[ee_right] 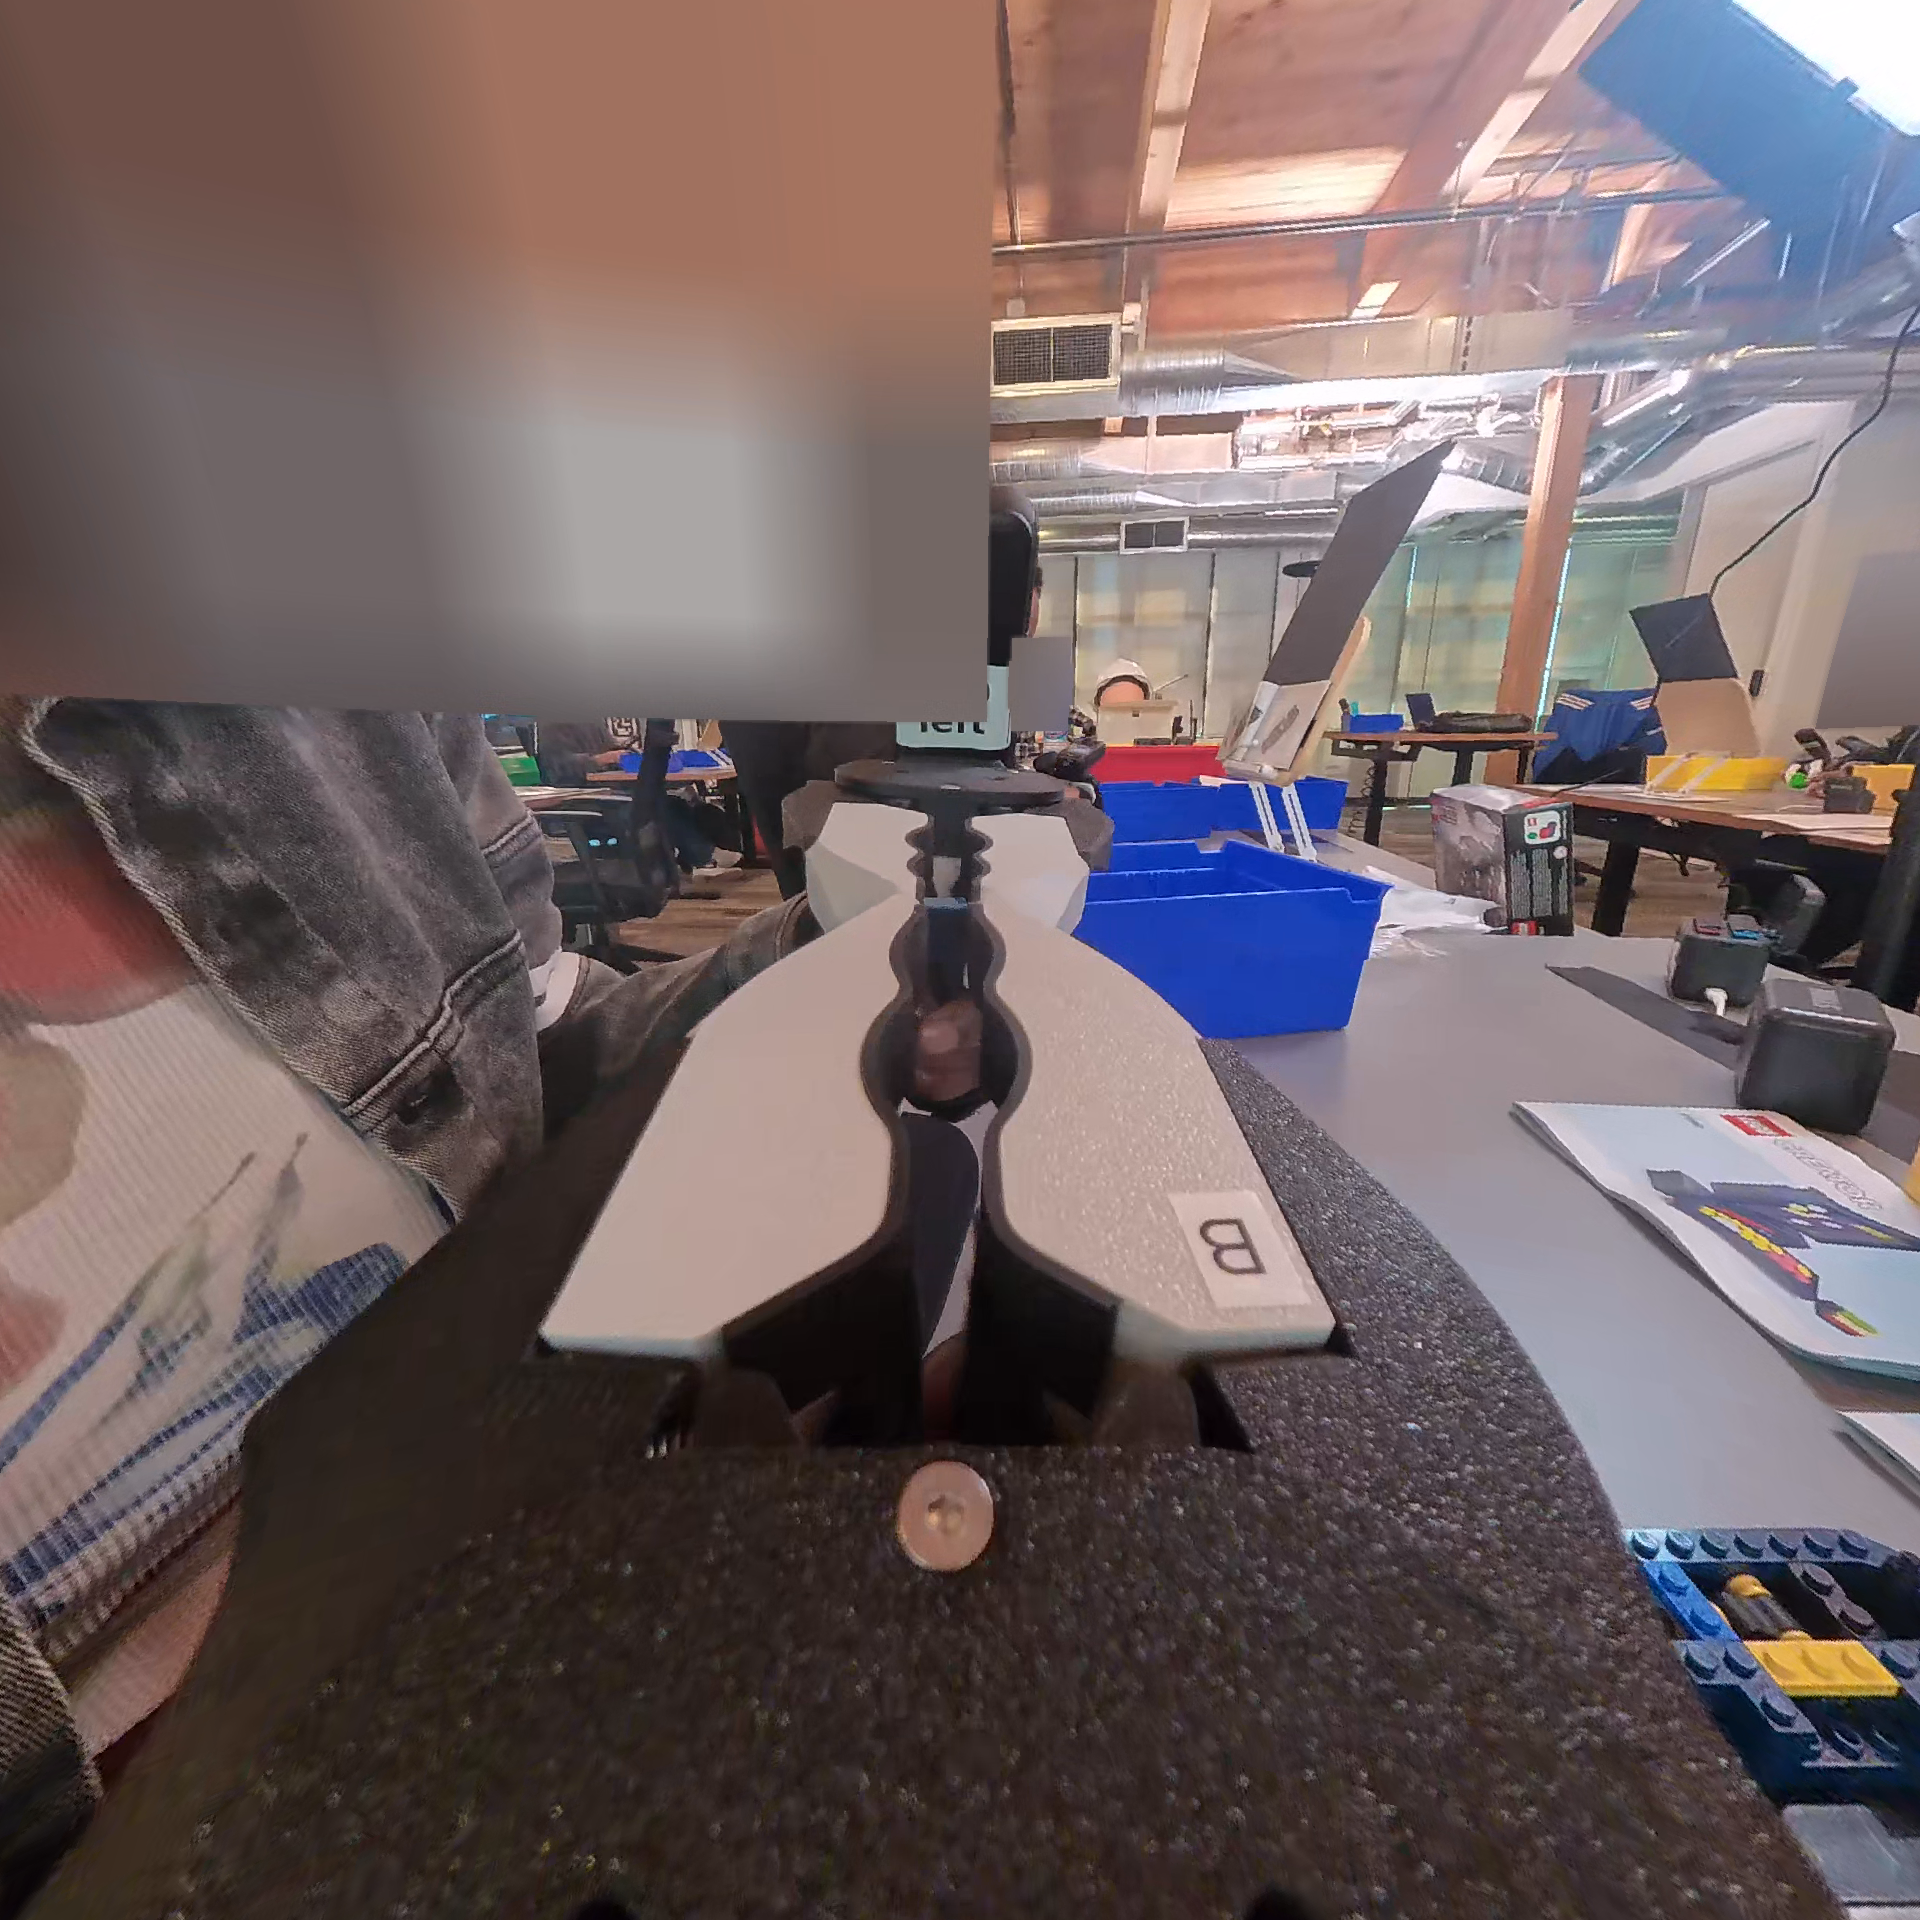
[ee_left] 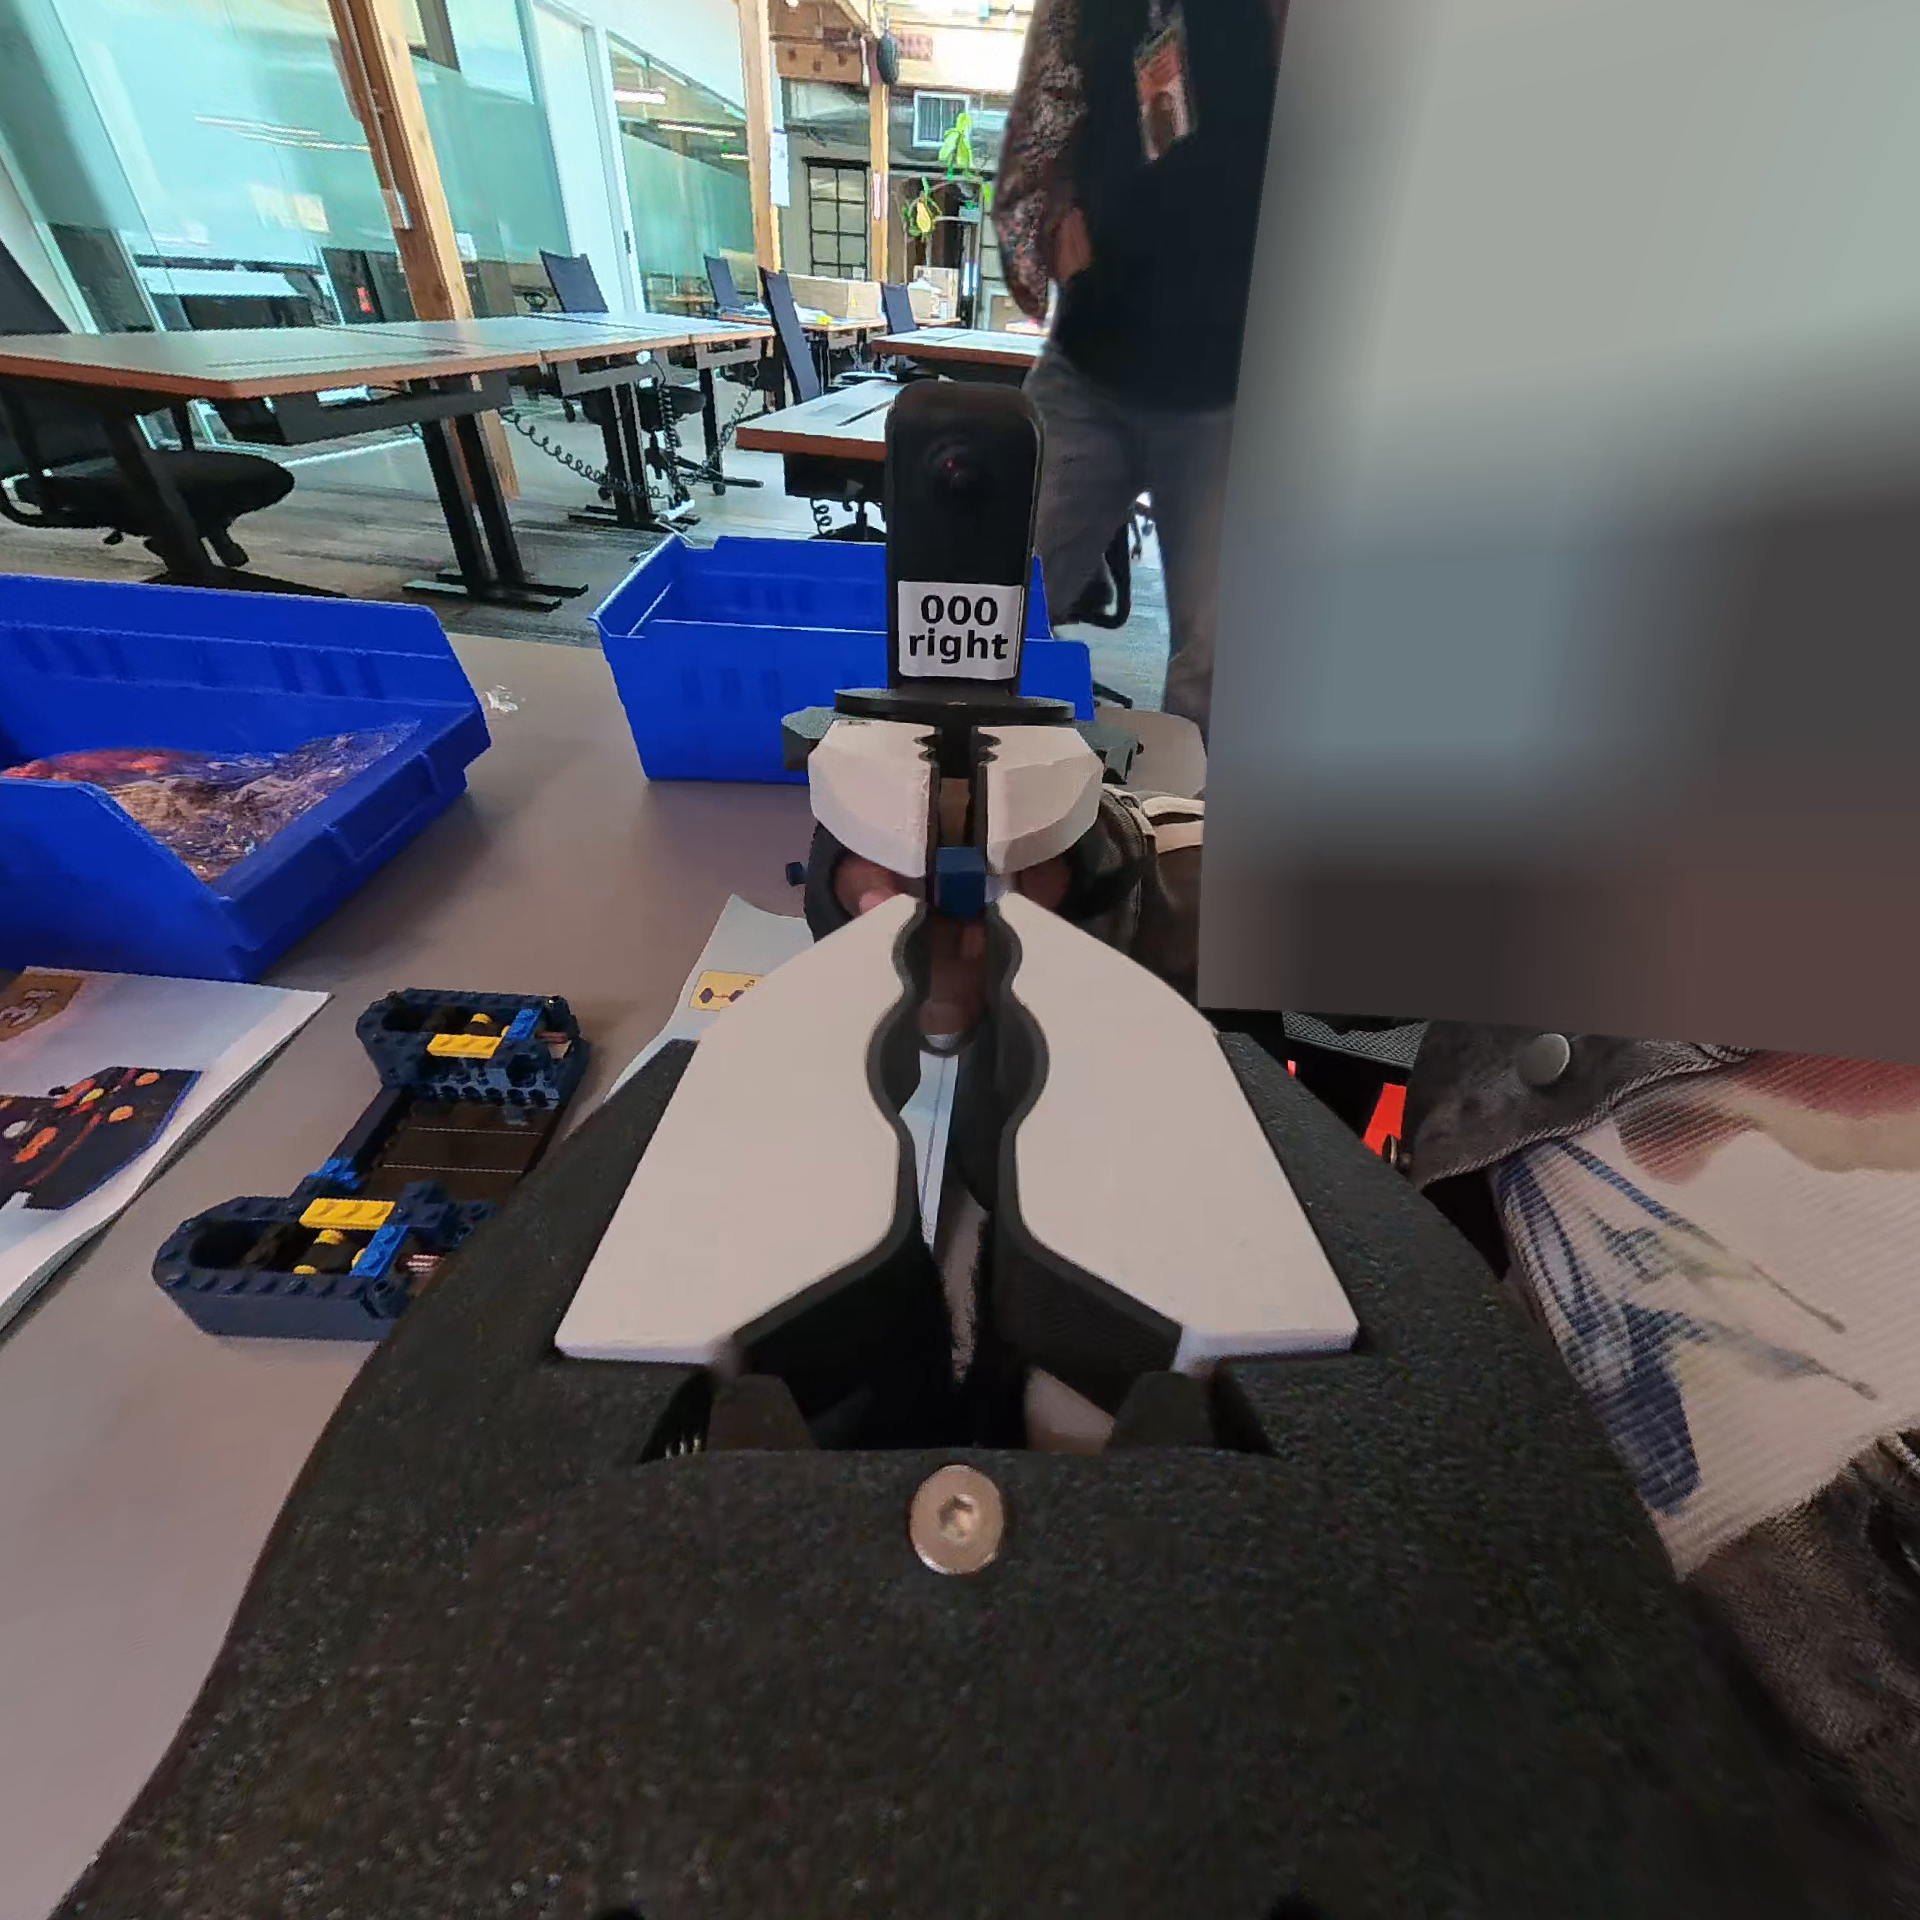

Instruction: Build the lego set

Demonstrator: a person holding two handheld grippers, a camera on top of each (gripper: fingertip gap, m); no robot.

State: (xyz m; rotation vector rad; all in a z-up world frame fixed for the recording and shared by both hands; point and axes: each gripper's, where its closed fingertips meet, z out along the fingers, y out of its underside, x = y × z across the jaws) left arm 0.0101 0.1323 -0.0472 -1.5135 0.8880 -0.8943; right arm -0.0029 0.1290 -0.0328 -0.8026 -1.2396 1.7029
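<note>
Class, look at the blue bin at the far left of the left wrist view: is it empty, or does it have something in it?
Not empty. The blue bin holds a crinkled bag, shiny with orange and purple patches, lying on its floor; what is in the bag cannot be told.

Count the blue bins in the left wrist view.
2: one bin at the left edge with a printed sheet inside, another bin behind the right hand-held gripper. The blurred patch may hide more.

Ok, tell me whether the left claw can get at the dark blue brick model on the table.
Probably yes. The dark blue brick model lies on the bare table just beside the left claw, nothing between them. But that claw meets the right claw tip to tip.
</note>
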